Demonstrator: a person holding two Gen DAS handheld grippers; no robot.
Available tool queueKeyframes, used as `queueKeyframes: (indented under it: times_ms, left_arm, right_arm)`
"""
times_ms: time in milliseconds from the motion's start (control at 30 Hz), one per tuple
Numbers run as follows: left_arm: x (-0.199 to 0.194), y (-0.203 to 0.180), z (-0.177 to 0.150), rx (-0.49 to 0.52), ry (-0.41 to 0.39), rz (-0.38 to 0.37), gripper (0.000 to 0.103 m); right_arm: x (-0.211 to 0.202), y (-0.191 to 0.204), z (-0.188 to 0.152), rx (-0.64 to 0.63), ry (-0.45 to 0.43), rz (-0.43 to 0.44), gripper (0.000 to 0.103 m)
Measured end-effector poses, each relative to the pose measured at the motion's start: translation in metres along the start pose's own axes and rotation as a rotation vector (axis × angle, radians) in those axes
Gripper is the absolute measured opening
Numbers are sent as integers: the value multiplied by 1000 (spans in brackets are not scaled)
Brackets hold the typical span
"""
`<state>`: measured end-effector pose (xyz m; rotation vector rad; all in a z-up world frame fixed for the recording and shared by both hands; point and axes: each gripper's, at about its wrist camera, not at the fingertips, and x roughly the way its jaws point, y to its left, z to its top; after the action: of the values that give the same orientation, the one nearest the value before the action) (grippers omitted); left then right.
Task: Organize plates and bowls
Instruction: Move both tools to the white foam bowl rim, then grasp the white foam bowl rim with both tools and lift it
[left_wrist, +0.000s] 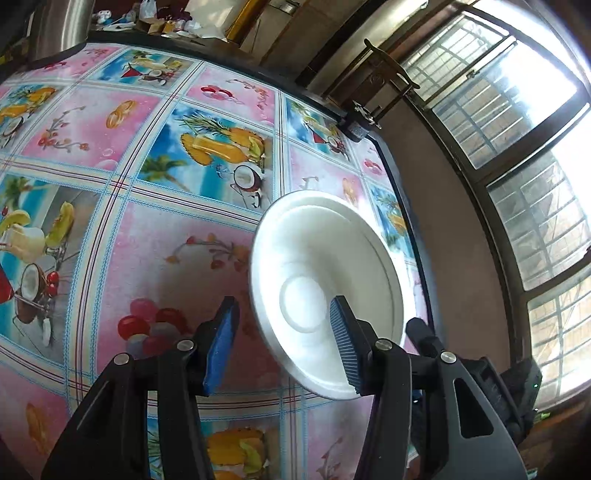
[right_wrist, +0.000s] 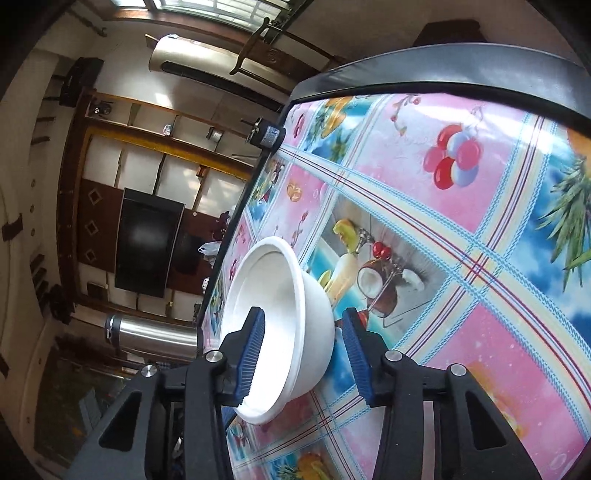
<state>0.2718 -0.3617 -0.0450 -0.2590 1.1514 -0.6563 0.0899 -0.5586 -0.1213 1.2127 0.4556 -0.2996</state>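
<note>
A white plate (left_wrist: 325, 266) lies on the fruit-patterned tablecloth (left_wrist: 147, 240) near the table's right edge. My left gripper (left_wrist: 283, 301) straddles the plate's near-left rim. One blue pad (left_wrist: 343, 343) is over the plate's inside. The other pad (left_wrist: 221, 343) stands outside, a small gap from the rim, so the gripper is open. A white bowl (right_wrist: 295, 295) sits by the table's left edge in the right wrist view. My right gripper (right_wrist: 303, 311) is open astride the bowl's wall. One finger (right_wrist: 251, 354) is inside and the other finger (right_wrist: 354, 358) is just clear of the outer side.
A steel flask (left_wrist: 62, 26) stands at the far corner and shows again as the flask (right_wrist: 147, 336) past the table edge. A small black clamp-like device (left_wrist: 356, 122) is fixed to the table's dark rim (left_wrist: 406, 206). Windows and a chair lie beyond.
</note>
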Motion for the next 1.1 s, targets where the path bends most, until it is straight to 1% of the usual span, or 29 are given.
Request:
queueKeyframes:
  times_ms: [100,167,200,300,333,367,433,467,500,567,667,867,1000,1100]
  left_arm:
    - [1,4,1,-1,10,3,47]
    - [-1,7,2,-5,4,20,41]
    - [-4,9,3,-8,-4,30,40]
    - [-6,15,5,-21,-8,33,32]
    - [-6,16,6,-22,-8,33,27]
    - [-6,18,6,-23,-6,36,24]
    - [-3,20,6,-27,2,35,23]
    - [-3,20,6,-29,6,33,18]
    - [-2,21,6,-30,12,33,15]
    - [-2,21,6,-30,15,29,13]
    - [-4,19,5,-22,16,27,10]
    - [-4,14,4,-3,18,33,8]
    - [-6,8,2,30,6,61,8]
    - [-7,2,0,63,-13,98,8]
  right_arm:
    - [-2,3,-2,-18,-22,-18,45]
    - [-4,4,-1,-22,-39,-31,45]
    - [-5,3,-1,-22,-45,-36,45]
    - [-5,2,-1,-25,-51,-46,45]
    - [-5,2,-1,-28,-48,-47,45]
    - [-4,2,-2,-31,-46,-48,44]
    - [-5,4,-2,-40,-45,-51,42]
    - [-4,4,-3,-44,-46,-53,42]
    - [-5,5,-3,-49,-47,-54,41]
    - [-4,7,-5,-63,-49,-58,35]
    - [-2,8,-6,-71,-43,-63,29]
    - [2,5,-7,-66,-18,-53,18]
    - [3,5,-7,-63,-16,-52,15]
    - [3,2,-7,-41,-8,-37,11]
